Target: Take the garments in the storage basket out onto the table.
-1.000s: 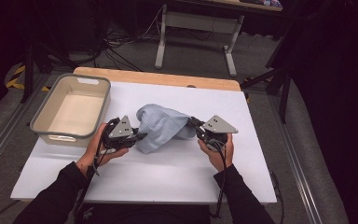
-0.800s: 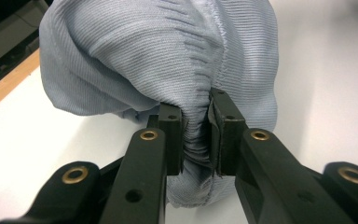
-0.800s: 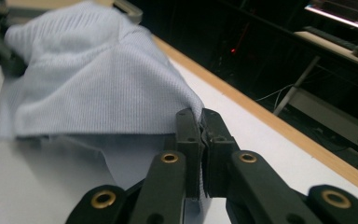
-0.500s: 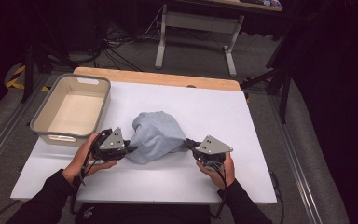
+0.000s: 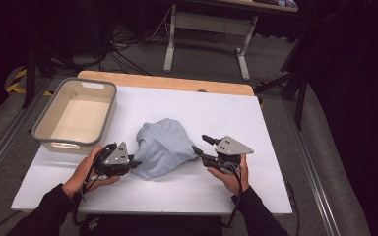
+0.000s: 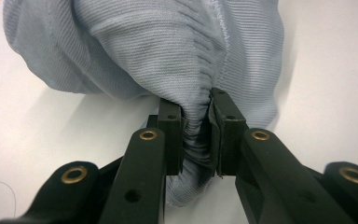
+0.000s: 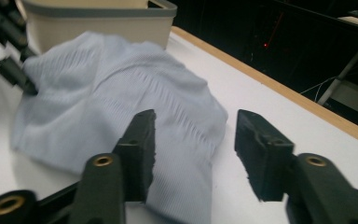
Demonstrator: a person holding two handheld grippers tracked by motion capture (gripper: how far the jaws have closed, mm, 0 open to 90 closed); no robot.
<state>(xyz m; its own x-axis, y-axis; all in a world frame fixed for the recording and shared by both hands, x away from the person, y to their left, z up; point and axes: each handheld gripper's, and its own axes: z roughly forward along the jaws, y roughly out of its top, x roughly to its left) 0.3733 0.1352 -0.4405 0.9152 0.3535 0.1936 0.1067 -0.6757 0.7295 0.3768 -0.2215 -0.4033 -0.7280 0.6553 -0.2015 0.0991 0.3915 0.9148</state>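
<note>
A light blue ribbed cloth [image 5: 165,147] lies bunched on the white table [image 5: 226,113]. My left gripper [image 5: 137,163] is at its near left edge. In the left gripper view the gripper [image 6: 196,105] is shut on a gathered fold of the cloth [image 6: 168,46]. My right gripper [image 5: 200,143] sits at the cloth's right side. Its jaws have just been opening and now stand apart [image 7: 196,121]. The edge of the cloth [image 7: 107,98] lies loose under and between them, and neither pad presses on it.
A beige bin with a grey rim [image 5: 109,105] stands empty at the table's left, just beyond the cloth. A wooden strip [image 5: 167,81] runs along the table's far edge. Bare white surface lies to the right of my right hand and behind the cloth.
Both hands drew the cloth nearer to the person and down onto the table. The right jaws, shut on the cloth before, have opened and let it go.
</note>
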